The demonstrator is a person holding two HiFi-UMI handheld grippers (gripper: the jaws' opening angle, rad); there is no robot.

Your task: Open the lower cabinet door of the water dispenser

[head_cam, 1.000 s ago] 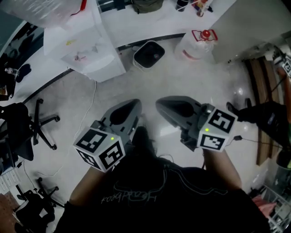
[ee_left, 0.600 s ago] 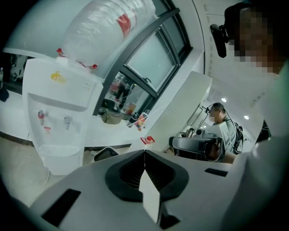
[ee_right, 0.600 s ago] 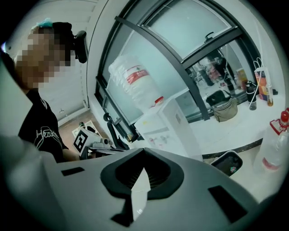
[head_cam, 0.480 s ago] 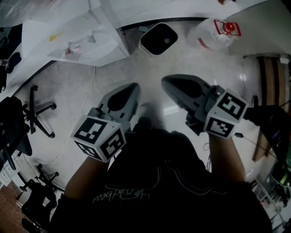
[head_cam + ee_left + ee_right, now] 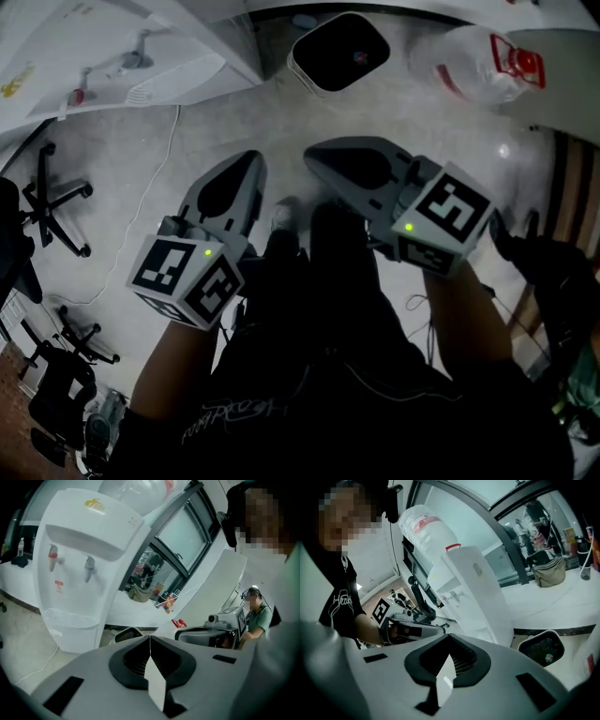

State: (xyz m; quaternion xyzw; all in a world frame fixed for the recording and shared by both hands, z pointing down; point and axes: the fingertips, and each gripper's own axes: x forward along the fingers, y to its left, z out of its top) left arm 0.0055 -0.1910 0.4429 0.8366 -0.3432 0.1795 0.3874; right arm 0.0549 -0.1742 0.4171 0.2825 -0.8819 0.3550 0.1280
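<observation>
Both your left tool [image 5: 242, 173] and right tool [image 5: 323, 159] are closed tight and empty, apart from the water dispenser [image 5: 75, 573].

White water dispenser [image 5: 75, 541], black-and-white marker cube [image 5: 183, 281], grey floor [image 5: 141, 169].

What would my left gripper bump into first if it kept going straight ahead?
Probably the floor just before the white bin, since the left gripper tilts downward; depth is unclear.
</observation>
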